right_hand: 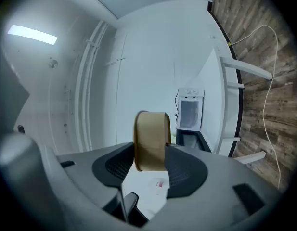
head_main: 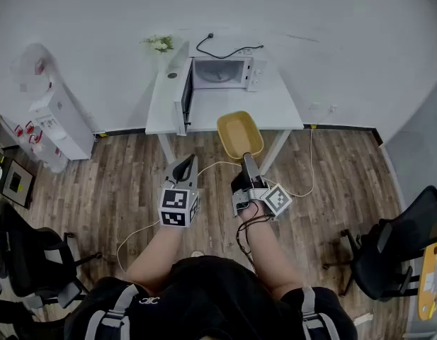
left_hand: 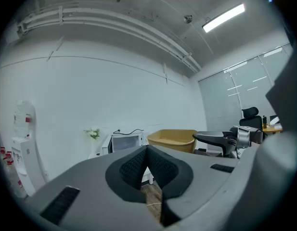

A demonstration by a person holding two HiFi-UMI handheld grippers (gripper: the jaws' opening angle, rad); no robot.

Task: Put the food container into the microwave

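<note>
A yellow food container [head_main: 240, 134] hangs in the air in front of the white table [head_main: 279, 112], held by its near rim in my right gripper [head_main: 248, 163]. In the right gripper view the container [right_hand: 151, 140] stands edge-on between the jaws, which are shut on it. The white microwave [head_main: 219, 74] sits on the table with its door [head_main: 185, 94] swung open to the left; it also shows as microwave [left_hand: 125, 142] and microwave [right_hand: 190, 112]. My left gripper [head_main: 185, 166] hovers left of the container, jaws shut and holding nothing [left_hand: 147, 150].
A small plant [head_main: 160, 43] and a black cable [head_main: 225, 51] lie behind the microwave. A white water dispenser [head_main: 57, 116] stands at the left wall. Black office chairs [head_main: 397, 246] flank me on the wood floor; a white cord [head_main: 303, 183] runs across it.
</note>
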